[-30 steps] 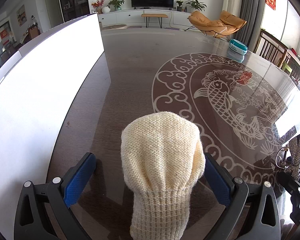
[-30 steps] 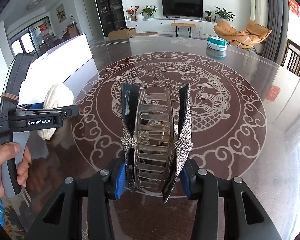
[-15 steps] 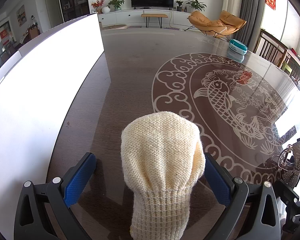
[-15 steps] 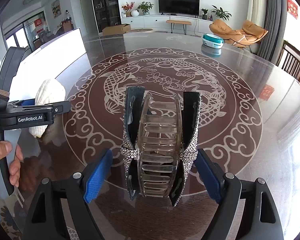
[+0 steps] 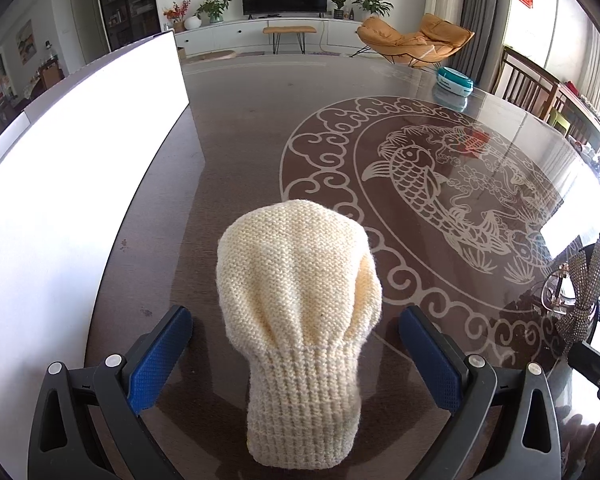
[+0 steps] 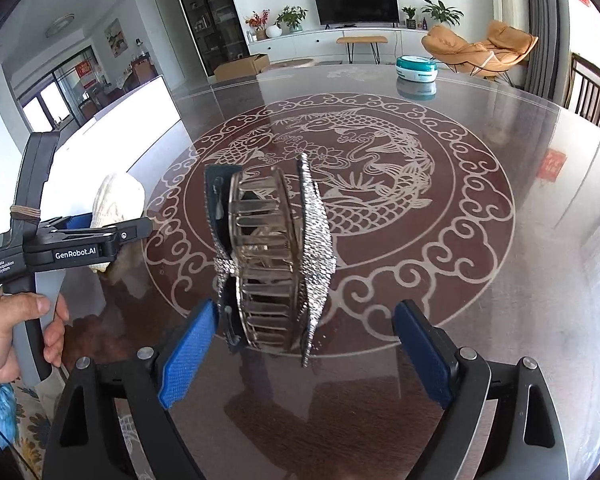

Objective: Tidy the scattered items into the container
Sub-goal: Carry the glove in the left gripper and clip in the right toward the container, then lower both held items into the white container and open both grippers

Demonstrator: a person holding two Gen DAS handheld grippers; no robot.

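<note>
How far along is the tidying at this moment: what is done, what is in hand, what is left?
Done: nothing visibly sits in a container. In hand: nothing gripped. The right tool is opening, with the rhinestone hair claw on the table between its pads, the right pad clear of it. The left tool stands open around the cream knitted mitten. Left: both items remain to be put away.

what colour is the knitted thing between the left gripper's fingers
Cream, a pale yellow-white knit with a ribbed cuff; the left wrist view shows it best.
</note>
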